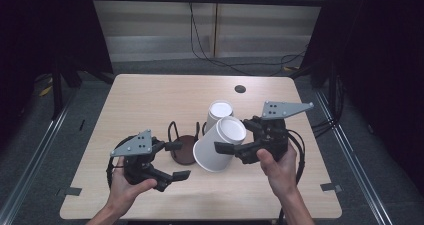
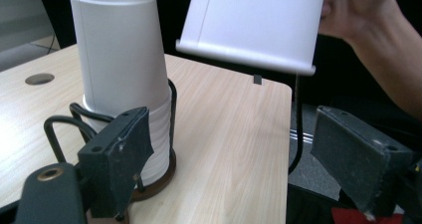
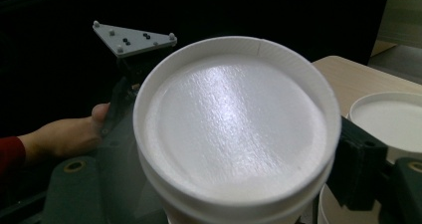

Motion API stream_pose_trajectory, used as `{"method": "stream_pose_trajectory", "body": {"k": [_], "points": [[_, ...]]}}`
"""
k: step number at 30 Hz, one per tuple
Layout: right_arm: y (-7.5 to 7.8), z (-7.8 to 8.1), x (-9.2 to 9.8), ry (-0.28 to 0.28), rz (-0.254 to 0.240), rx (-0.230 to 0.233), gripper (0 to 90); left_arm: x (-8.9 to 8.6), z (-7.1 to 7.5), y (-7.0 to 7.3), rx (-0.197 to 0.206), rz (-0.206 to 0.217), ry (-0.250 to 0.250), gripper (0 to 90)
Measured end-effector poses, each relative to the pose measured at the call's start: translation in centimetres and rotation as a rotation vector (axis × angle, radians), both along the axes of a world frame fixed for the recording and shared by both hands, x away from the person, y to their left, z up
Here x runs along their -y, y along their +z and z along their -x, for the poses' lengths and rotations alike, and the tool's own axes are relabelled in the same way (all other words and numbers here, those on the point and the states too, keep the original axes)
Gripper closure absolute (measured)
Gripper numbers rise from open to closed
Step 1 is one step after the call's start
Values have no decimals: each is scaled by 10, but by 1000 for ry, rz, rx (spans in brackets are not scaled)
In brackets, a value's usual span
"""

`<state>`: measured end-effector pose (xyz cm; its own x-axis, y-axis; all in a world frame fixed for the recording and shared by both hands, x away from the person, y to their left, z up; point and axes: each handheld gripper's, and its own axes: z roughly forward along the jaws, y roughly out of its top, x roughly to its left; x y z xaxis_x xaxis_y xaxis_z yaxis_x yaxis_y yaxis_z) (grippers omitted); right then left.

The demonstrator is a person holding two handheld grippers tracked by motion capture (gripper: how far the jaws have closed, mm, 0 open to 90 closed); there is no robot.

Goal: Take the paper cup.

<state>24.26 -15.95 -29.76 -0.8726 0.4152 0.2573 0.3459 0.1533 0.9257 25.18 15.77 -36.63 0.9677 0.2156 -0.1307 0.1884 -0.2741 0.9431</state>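
A stack of white paper cups [image 2: 119, 59] stands upside down in a black wire holder [image 2: 169, 109] on a brown base [image 1: 183, 150]; its top [image 1: 220, 109] is seen from above. My right gripper [image 1: 235, 142] is shut on another white cup [image 1: 220, 145], tilted in the air with its mouth down toward the left. That cup's bottom [image 3: 234, 119] faces the right gripper view, with a jaw on each side [image 3: 239, 159]. My left gripper [image 1: 181, 160] is open beside the holder, nothing between its jaws [image 2: 229, 154]. The held cup [image 2: 254, 20] hangs above it.
The light wooden table [image 1: 150, 100] has a small dark round hole [image 1: 240, 89] near its far edge. Its right edge [image 2: 288, 134] drops off close behind the holder. Cables lie on the floor beyond the table, and black curtains stand at both sides.
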Motion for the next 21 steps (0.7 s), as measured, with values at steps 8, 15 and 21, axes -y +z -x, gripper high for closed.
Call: {"method": "stream_pose_trajectory", "body": {"k": [8,15,21], "points": [[-12,4,-5,16,22,-4,236,-2,2,-2,-3,25,-4,158],[-29,-2,-16,39,36,-35,237,2,2,-9,-4,18,-24,157],[-37,-4,-25,63,37,-49,237,8,0,-17,-9,4,-28,157]]}}
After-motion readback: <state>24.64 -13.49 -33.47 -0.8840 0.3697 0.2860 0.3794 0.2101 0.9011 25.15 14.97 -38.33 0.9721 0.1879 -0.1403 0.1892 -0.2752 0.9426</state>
